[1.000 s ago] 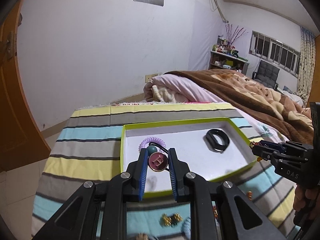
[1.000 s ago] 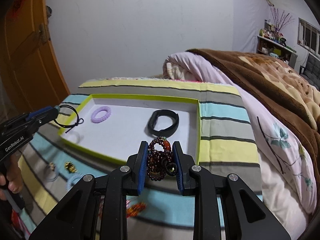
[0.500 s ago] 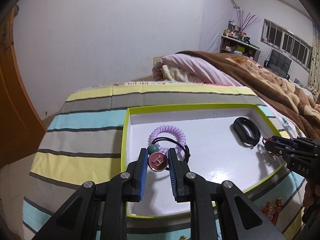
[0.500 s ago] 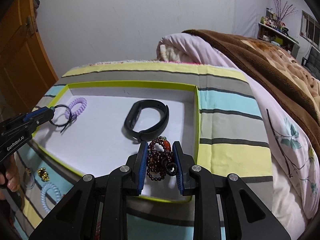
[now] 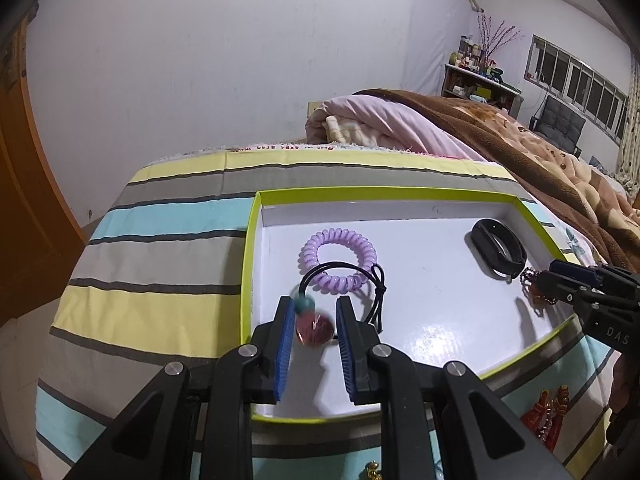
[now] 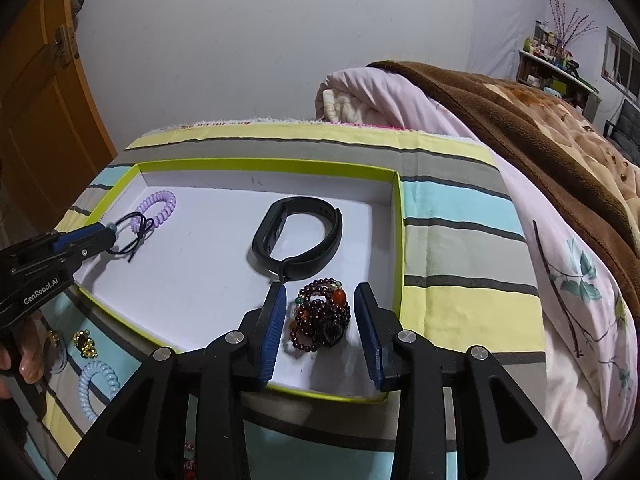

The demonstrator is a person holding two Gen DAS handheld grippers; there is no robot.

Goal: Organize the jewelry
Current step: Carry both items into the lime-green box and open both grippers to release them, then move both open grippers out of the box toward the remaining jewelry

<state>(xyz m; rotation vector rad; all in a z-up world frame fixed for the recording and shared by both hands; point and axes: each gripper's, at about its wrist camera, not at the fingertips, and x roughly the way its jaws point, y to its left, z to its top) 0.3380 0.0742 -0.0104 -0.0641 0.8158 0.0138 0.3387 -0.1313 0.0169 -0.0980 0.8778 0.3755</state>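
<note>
Shallow white tray with lime-green rim (image 5: 250, 264) sits on a striped cloth (image 5: 160, 240) spread over the bed.

Left gripper (image 5: 313, 334) points down over the tray's near-left corner. Between its blue pads hangs a pink-red disc charm with a teal bead (image 5: 313, 322), blurred; a black cord (image 5: 348, 270) runs from it and loops across the purple spiral hair tie (image 5: 338, 258) lying in the left part of the tray. Jaws stand at a middling gap; a sliver of space shows on either side of the charm, so the pads do not appear to press it, though the blur leaves some doubt.

Right gripper (image 6: 322, 326) is over the tray's near-right corner, jaws opening. The dark-red bead bracelet (image 6: 320, 320) lies heaped on the tray floor between the pads, clear of both. Just beyond it, the black wristband (image 6: 298, 238) rests on the tray floor, near the right wall.

Outside the tray, on the cloth along the near-left edge: a pale-blue spiral hair tie (image 6: 96, 386) and a small gold-coloured piece (image 6: 84, 344). Red ornaments (image 5: 550, 412) lie on the cloth off the tray's near-right edge.

A hand (image 6: 28, 354) grips the left gripper's handle.
</note>
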